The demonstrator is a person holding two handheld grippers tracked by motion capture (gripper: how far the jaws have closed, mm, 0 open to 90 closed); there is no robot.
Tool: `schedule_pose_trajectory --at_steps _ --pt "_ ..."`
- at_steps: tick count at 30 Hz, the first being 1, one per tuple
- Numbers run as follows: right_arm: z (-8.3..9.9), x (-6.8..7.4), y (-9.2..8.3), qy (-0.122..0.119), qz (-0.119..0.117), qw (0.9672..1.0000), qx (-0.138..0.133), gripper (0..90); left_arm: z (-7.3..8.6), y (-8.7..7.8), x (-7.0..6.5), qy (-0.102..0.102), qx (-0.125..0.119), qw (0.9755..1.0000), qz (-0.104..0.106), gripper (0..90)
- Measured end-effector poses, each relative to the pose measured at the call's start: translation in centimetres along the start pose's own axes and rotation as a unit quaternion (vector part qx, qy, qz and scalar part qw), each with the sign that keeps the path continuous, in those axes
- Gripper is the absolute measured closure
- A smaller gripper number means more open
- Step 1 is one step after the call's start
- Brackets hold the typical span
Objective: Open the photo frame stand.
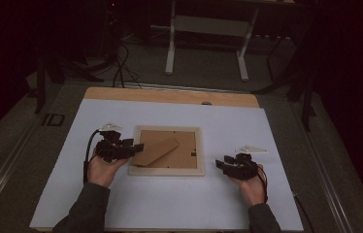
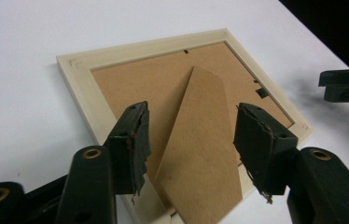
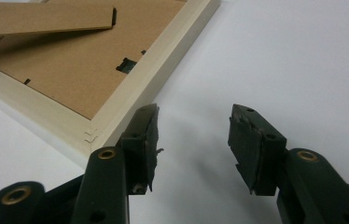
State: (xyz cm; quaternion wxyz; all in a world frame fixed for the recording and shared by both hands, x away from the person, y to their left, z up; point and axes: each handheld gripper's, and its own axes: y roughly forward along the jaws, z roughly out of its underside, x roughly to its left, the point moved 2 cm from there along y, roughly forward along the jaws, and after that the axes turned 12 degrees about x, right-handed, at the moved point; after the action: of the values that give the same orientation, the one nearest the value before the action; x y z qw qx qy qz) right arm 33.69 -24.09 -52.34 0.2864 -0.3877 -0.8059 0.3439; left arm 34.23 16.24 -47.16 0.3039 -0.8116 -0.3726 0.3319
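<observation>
A light wooden picture frame [image 1: 167, 172] lies face down on the white sheet, its brown backing up. A brown cardboard stand [image 1: 156, 150] hinged to the backing is tilted up off it. My left gripper [image 1: 136, 147] reaches over the frame's left edge. In the left gripper view it [image 2: 191, 109] is open, its jaws on either side of the stand [image 2: 200, 140] without touching it, above the frame [image 2: 86, 93]. My right gripper [image 1: 221, 165] rests on the sheet just right of the frame. It [image 3: 193, 112] is open with nothing between its jaws, next to the frame's corner [image 3: 130, 91].
The white sheet [image 1: 170, 204] covers a wooden tabletop [image 1: 170, 96] whose far strip is bare. A small dark clip [image 3: 125, 64] sits on the backing near the frame's right rim. Beyond the table stand white table legs [image 1: 171, 43] and floor cables [image 1: 121, 68].
</observation>
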Motion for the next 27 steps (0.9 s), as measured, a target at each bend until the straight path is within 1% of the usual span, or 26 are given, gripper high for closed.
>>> schedule_pose_trajectory --at_steps 3,5,7,12,14,15,18,20,22,23,24,25,26,27 --pt "0.0 -0.1 -0.1 0.001 0.000 1.0000 -0.002 50.9 -0.6 0.1 -0.1 0.008 0.002 1.0000 0.002 40.8" --pt "-0.1 0.0 0.0 0.001 -0.001 1.0000 -0.001 50.4 -0.9 0.3 0.0 0.010 0.010 0.9998 0.014 38.0" --pt "0.0 0.1 0.1 0.000 -0.002 1.0000 0.000 50.2 -1.2 0.5 0.0 0.017 0.018 0.9996 0.014 35.8" --pt "0.0 0.1 0.3 0.001 -0.003 1.0000 0.006 49.8 -1.8 1.2 0.0 0.033 0.029 0.9988 0.019 33.8" --pt "0.0 0.0 0.4 0.003 -0.004 1.0000 0.005 49.5 -2.0 1.6 0.0 0.039 0.037 0.9982 0.026 33.1" --pt "0.1 0.0 0.4 0.005 -0.004 1.0000 0.006 49.1 -2.2 1.8 0.1 0.042 0.041 0.9980 0.024 32.7" --pt "0.1 0.0 0.5 0.008 -0.005 0.9999 0.007 49.1 -2.6 2.3 0.2 0.041 0.045 0.9978 0.027 31.9" --pt "0.1 -0.1 0.5 0.008 -0.006 0.9999 0.008 49.1 -2.8 2.7 0.2 0.043 0.048 0.9975 0.028 31.2" --pt "0.2 -0.1 0.4 0.009 -0.006 0.9999 0.007 48.9 -3.0 3.0 0.2 0.052 0.052 0.9967 0.033 30.7" --pt "0.2 -0.2 0.3 0.009 -0.005 0.9999 0.005 48.9 -3.0 3.1 0.1 0.058 0.055 0.9959 0.042 30.5" --pt "0.2 -0.2 0.3 0.011 -0.005 0.9999 0.005 48.9 -3.1 3.3 0.1 0.064 0.058 0.9952 0.045 30.2" --pt "0.2 -0.2 0.3 0.012 -0.005 0.9999 0.005 48.9 -3.1 3.5 0.0 0.069 0.061 0.9947 0.045 29.9" --pt "0.2 -0.2 0.3 0.012 -0.005 0.9999 0.005 48.9 -3.1 3.5 0.0 0.069 0.061 0.9947 0.045 29.5" --pt "0.3 -0.3 0.3 0.013 -0.004 0.9999 0.005 48.9 -3.2 3.8 -0.1 0.075 0.067 0.9938 0.048 29.1"
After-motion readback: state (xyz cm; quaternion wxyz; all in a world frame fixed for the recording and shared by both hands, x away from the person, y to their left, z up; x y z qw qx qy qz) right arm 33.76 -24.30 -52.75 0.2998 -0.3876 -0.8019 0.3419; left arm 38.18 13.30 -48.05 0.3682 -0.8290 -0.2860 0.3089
